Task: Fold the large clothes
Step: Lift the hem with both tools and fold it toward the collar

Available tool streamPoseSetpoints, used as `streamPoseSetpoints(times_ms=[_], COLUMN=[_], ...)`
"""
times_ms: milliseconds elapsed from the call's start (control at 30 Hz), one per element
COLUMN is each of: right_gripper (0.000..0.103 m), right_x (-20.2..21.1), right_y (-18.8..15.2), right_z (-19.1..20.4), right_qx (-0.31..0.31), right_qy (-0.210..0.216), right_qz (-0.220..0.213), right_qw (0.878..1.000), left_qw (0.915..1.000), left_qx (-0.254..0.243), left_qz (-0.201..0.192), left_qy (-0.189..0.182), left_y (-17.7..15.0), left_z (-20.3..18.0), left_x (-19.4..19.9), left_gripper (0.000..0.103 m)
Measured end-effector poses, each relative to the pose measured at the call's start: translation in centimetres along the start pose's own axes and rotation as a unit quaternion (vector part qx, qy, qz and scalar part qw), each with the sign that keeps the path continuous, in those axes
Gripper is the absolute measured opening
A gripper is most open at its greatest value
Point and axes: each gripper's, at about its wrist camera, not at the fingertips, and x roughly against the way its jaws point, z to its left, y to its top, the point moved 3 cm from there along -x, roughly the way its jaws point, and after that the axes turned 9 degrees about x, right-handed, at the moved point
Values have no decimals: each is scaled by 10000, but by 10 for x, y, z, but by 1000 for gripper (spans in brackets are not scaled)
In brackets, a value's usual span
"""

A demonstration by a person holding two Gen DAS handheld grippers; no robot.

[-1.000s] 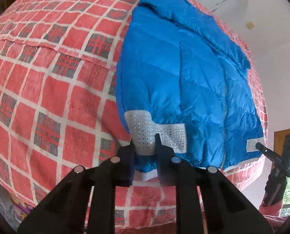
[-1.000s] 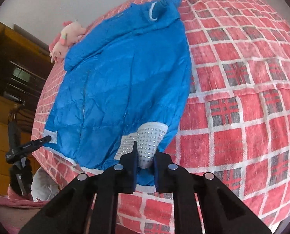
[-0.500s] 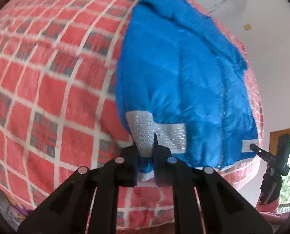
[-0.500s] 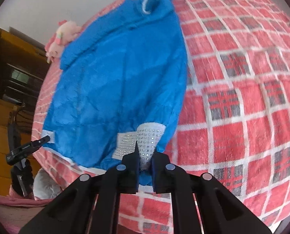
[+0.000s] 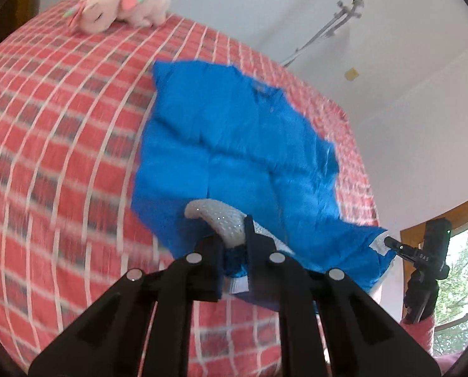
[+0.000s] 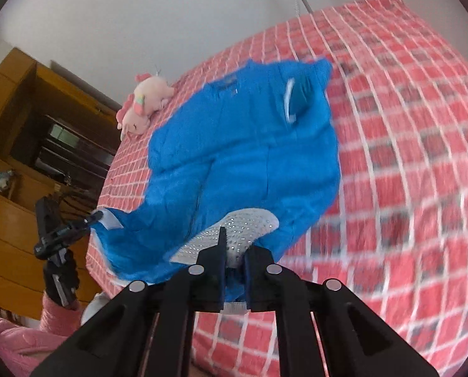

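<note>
A blue puffer jacket (image 5: pixel 234 144) lies on a bed with a red checked cover (image 5: pixel 61 144). Its bottom hem is lifted off the bed and bends up toward the collar. My left gripper (image 5: pixel 234 251) is shut on the hem's left corner, at a silver studded band (image 5: pixel 221 220). My right gripper (image 6: pixel 234 260) is shut on the hem's right corner, at another silver studded band (image 6: pixel 240 229). The jacket also shows in the right wrist view (image 6: pixel 243 157). Each gripper appears at the far hem corner in the other's view: the right one (image 5: pixel 394 243), the left one (image 6: pixel 92 218).
A pink plush toy (image 5: pixel 120 0) lies at the head of the bed, also in the right wrist view (image 6: pixel 145 103). A wooden cabinet (image 6: pixel 20 144) stands left of the bed. A window (image 5: pixel 454 282) is at the right. A pink sleeve (image 6: pixel 29 336) is low left.
Both grippers have risen and moved toward the head of the bed with the hem, so the jacket's lower part has left the bed and the plush toy has come into view.
</note>
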Motion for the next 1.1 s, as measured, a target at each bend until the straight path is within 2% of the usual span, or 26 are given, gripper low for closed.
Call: streamPoseSetpoints(times_ms=[267, 400, 667, 900, 1100], right_gripper=[8, 8, 8, 8, 9], right_x=[-23, -45, -96, -159, -206], right_y=[92, 140, 227, 271, 278], right_z=[-20, -35, -68, -104, -140], right_qx=[21, -79, -269, -454, -680], right_qy=[-134, -190, -165, -529, -697], right_qz=[-188, -161, 15, 379, 741], right_qw=[9997, 9997, 9995, 9968, 9925], left_qw=[9995, 9989, 9990, 9991, 9974], left_qx=[-188, -234, -177, -121, -216], left_qz=[-242, -361, -400, -218, 64], left_qy=[-121, -157, -86, 354, 688], left_y=[85, 135, 212, 265, 277], left_z=[-22, -30, -28, -11, 6], left_x=[-27, -52, -108, -178, -229], left_gripper=[9, 9, 10, 11, 12])
